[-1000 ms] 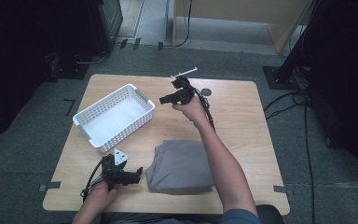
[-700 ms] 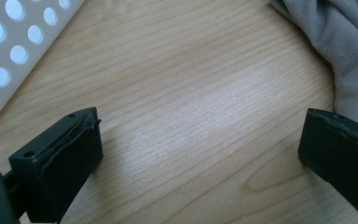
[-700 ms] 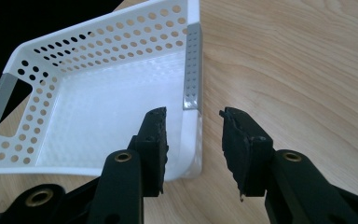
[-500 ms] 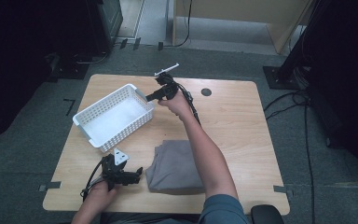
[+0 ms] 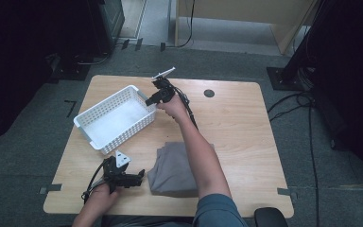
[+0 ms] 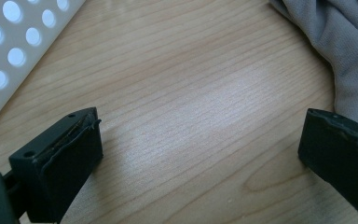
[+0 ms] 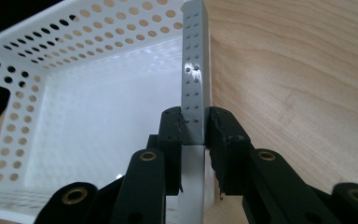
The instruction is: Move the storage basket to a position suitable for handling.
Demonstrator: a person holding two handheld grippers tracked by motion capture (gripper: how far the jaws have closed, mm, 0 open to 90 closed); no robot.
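Note:
A white perforated basket (image 5: 116,118) stands empty at the table's left back. My right gripper (image 5: 153,100) is at its right corner. In the right gripper view, my right gripper (image 7: 196,133) has just been closing and is now shut on the basket wall (image 7: 196,60), with the pads pressing it from both sides. A folded grey cloth (image 5: 170,168) lies at the front middle, partly under the person's right forearm. My left gripper (image 5: 139,176) rests open on the wood just left of the cloth. In the left gripper view, my left gripper (image 6: 200,149) has bare wood between its jaws, the cloth (image 6: 340,42) at top right and the basket (image 6: 9,51) at top left.
The wooden table (image 5: 246,137) has free room on its right half. A round black grommet (image 5: 209,93) sits near the back edge. A cable trails from the right gripper along the forearm. Dark floor surrounds the table.
The right hand moved left and down from the table's back middle to the basket's right corner, and its jaws closed on the wall. The left gripper stayed put.

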